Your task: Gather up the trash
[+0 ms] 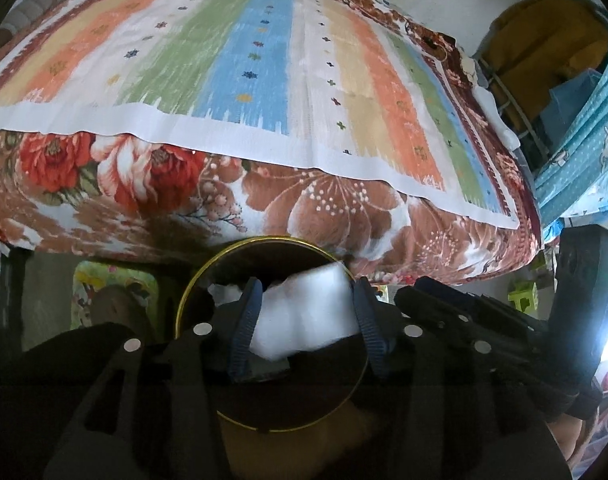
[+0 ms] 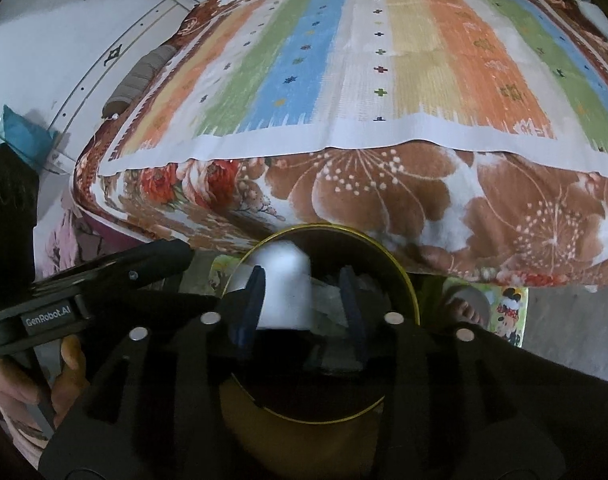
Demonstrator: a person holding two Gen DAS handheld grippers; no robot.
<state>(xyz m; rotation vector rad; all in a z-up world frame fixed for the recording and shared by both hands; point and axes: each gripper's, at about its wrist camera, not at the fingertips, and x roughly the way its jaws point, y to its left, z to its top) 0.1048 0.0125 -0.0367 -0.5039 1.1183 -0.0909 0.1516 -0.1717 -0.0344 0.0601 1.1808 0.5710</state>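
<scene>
We hold both grippers over the bin (image 1: 192,296) beside the bed (image 1: 304,208): left gripper (image 1: 307,312) and right gripper (image 2: 304,300) released, white trash (image 1: 304,312) dropping in.

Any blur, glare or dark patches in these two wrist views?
Left wrist: white wad motion-blurred over the dim bin; window glare blows out the right edge. Right wrist: white wad likewise smeared, bin interior murky. Both: bedspread sharp, fisheye-bowed.
</scene>
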